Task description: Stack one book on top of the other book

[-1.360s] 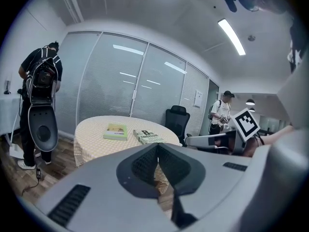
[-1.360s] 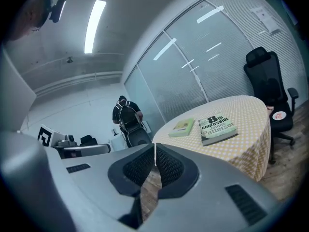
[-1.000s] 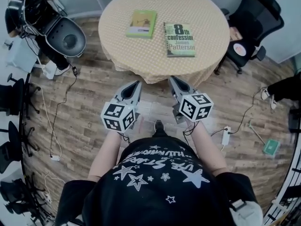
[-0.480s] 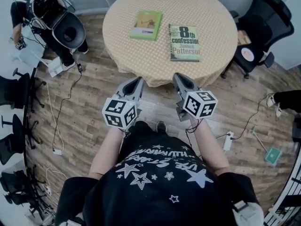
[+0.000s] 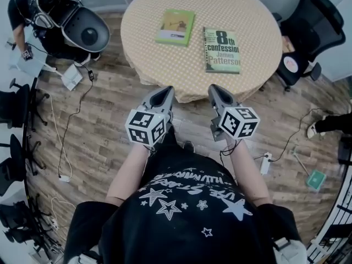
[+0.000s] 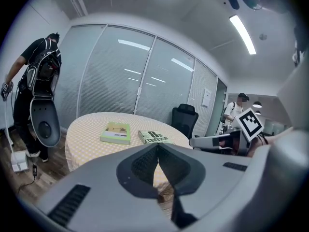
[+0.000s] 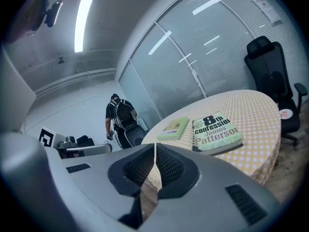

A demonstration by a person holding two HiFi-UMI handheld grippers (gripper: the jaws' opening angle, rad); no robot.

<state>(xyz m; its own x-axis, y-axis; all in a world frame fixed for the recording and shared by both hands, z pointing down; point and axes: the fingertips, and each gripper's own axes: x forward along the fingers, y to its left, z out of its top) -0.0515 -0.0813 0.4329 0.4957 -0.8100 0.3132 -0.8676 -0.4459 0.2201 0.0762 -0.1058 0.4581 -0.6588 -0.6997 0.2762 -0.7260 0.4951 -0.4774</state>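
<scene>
A round table (image 5: 159,65) in a checked yellow cloth stands on wood flooring. Just short of its near edge hover the left gripper (image 5: 165,91) and right gripper (image 5: 215,88), both closed and empty. A small green book (image 5: 175,27) lies ahead of the left, and a larger paperback (image 5: 222,50) ahead of the right, the two books apart.

Larger book (image 5: 222,50), at the right on the round table (image 5: 148,59): cover reads "8th confession" in black, with "James Patterson" in pale letters below. Smaller book (image 5: 175,27) beside it: print too small to read. Black T-shirt (image 5: 187,202): white lettering among stars, not legible.
</scene>
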